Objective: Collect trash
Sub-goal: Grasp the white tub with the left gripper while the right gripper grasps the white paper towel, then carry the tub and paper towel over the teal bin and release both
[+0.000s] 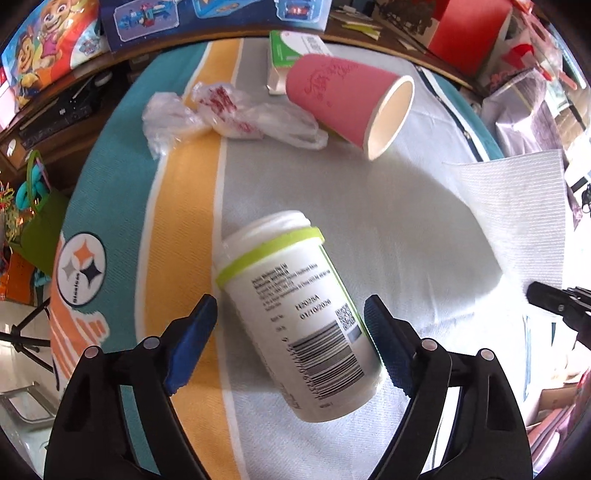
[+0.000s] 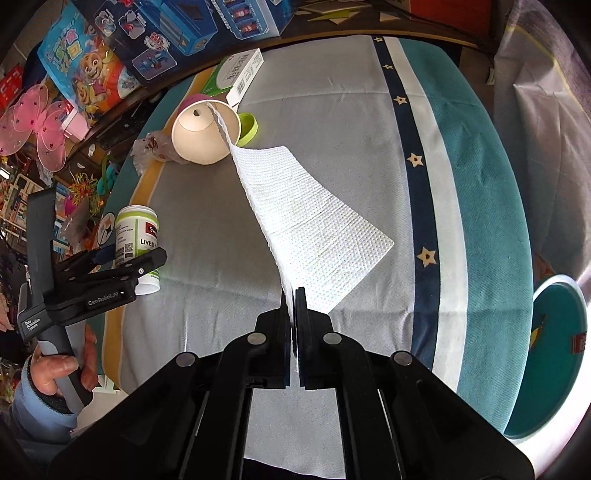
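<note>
The left gripper (image 1: pixel 291 339) hangs wide open astride the fallen white bottle (image 1: pixel 295 314), whose long axis runs eleven-to-five, while the right gripper (image 2: pixel 294 295) pinches the paper towel (image 2: pixel 310 229).

- A toy shop, or a cluttered toy store-room.
- Boxed toy sets (image 2: pixel 207 33) stacked behind the table (image 2: pixel 480 184).
- Cartoon-puppy bag (image 1: pixel 48 48), pink fairy wings (image 2: pixel 40 125), more packaged goods at left.

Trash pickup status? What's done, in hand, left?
Done: nothing visibly binned yet. In hand: right gripper shut on the paper towel; left gripper open around the white bottle, not gripping. Left: pink cup, plastic bag, green lid, small box.
</note>
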Motion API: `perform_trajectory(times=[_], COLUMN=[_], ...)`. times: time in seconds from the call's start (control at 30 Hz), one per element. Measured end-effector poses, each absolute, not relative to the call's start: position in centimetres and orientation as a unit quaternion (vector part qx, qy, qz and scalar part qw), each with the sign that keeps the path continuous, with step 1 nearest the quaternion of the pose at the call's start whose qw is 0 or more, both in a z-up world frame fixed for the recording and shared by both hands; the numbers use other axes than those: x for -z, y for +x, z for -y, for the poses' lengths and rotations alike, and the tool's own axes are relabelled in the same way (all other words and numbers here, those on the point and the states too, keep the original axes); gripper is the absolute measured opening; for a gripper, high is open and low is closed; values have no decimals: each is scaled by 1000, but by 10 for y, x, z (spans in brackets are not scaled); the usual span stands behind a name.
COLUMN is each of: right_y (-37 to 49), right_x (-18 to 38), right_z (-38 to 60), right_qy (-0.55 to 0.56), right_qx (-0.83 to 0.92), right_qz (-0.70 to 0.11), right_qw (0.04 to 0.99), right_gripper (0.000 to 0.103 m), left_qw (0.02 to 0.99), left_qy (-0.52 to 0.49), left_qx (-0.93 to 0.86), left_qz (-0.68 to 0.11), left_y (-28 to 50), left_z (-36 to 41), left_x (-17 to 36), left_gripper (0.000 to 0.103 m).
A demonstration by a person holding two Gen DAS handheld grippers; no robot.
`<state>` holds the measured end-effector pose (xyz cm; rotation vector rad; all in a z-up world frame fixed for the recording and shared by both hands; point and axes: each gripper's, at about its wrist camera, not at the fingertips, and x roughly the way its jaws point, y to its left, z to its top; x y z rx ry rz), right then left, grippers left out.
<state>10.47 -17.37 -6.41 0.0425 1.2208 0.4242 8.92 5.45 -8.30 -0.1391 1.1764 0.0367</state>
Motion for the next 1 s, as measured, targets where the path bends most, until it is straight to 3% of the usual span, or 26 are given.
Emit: perform_trajectory(times=[0.03,0.1,0.13,0.57,1.0], right_y=[102,99,98,80,37], right_x=[64,63,63,45,13], right_z=[177,185,189,245,369], right_qy=[23,30,33,78,140], right_qx=[-196,-191,-188,-170,-91], right_qz=[-568,-568,-567,-537,-488], right_qw=[799,800,801,822,856], right_gripper=[3,3,3,3,3], left_qw=[830,837,838,863,857], left_qy=[-61,-39,-39,17,81], left_qx=[-16,-16,-7,69,183], left_qz=[-555,-545,-545,-500,-475], left_y=[89,85,84,65,70], left_z=[-51,-43,-40,22,144], left_x=[85,83,82,41,16], left_gripper=[79,55,54,51,51])
